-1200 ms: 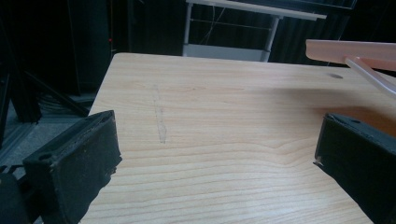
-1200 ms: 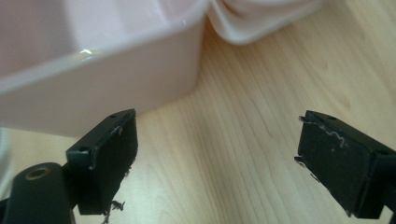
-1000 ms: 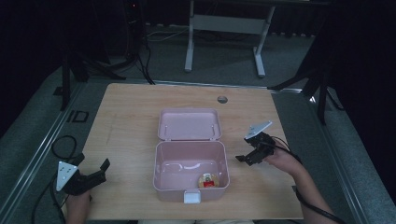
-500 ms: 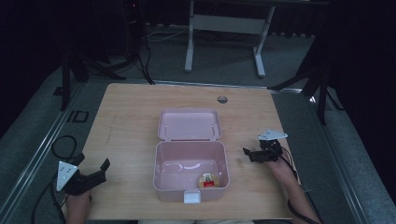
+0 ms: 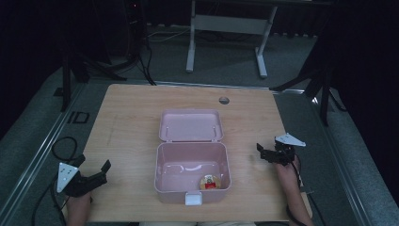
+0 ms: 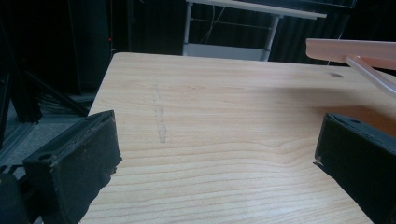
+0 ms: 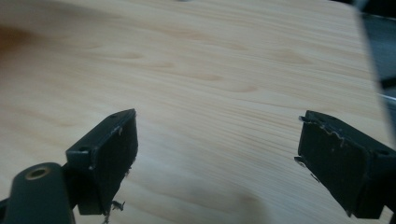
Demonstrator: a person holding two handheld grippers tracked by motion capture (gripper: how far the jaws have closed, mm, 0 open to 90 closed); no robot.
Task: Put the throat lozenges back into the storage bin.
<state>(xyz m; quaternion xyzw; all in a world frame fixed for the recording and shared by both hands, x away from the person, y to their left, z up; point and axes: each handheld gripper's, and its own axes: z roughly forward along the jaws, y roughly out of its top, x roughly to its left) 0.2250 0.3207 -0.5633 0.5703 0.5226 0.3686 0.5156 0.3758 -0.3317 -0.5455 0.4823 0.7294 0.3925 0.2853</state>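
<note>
One pink box [image 5: 193, 172], lid [image 5: 190, 125] thrown back flat toward the far side; one small red-and-yellow thing [image 5: 210, 182] inside, at the near right corner. Two grippers. Left gripper [image 5: 96, 175] at the near left corner of the table [image 5: 131, 117], jaws spread wide, grasping nothing, well apart from the box. Right gripper [image 5: 264, 153] near the right edge, jaws likewise released, empty, pointing left toward the box. Bare wood on both flanks. Box's long axis left to right, white latch [image 5: 193, 198] facing the near edge.

both grippers' fingers [image 6: 74, 163] wide apart
</note>
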